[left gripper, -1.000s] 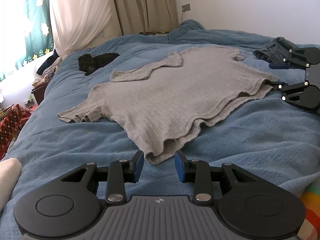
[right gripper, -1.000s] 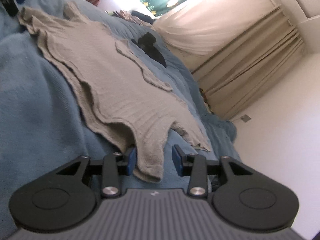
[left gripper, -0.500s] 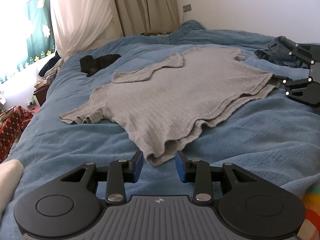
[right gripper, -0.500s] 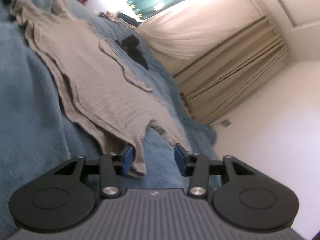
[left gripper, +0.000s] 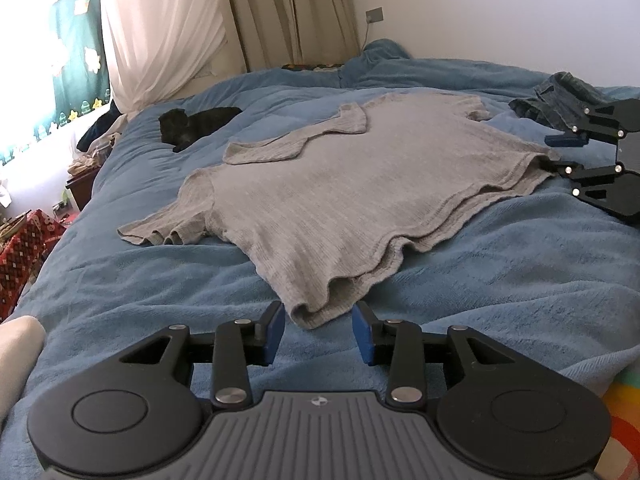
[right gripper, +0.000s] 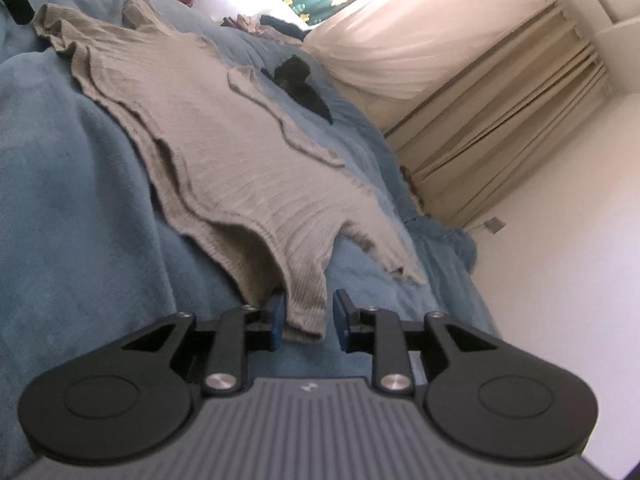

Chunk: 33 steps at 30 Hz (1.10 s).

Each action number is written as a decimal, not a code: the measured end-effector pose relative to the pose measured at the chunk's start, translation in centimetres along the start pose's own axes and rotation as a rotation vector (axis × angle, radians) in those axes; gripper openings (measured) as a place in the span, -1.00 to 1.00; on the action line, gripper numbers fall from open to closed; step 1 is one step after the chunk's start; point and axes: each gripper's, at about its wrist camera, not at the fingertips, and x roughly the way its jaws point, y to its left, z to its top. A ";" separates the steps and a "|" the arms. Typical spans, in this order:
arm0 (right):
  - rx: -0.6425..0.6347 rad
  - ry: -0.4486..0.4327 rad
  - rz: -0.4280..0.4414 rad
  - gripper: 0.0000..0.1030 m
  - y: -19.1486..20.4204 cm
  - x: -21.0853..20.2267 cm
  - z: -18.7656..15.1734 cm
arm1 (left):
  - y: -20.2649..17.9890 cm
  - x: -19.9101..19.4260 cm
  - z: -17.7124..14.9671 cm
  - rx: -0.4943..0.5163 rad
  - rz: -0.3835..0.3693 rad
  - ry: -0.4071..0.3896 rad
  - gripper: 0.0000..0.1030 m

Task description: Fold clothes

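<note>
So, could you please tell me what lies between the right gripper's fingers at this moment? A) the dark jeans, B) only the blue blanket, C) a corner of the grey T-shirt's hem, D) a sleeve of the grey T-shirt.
C: in the right wrist view a hem corner of the grey T-shirt hangs between the closing jaws of the right gripper, and its sleeve lies farther away.

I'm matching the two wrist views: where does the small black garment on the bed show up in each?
Left wrist: black garment lies upper left on the blue blanket, beyond the grey T-shirt.
Right wrist: black garment sits upper centre, beyond the grey T-shirt.
Shared landmark: beige curtains.
</note>
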 end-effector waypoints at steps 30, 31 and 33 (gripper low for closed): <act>-0.107 -0.006 -0.047 -0.78 0.0 0.0 -1.6 | -0.2 -0.1 -0.1 0.019 0.012 -0.004 -0.25; -0.096 -0.001 -0.040 -0.87 -0.1 0.0 -1.6 | -0.2 -0.1 0.0 0.025 0.017 -0.006 -0.25; -0.069 -0.003 -0.035 -0.92 -0.3 -0.1 -1.4 | -0.3 -0.1 0.1 0.040 0.025 -0.008 -0.25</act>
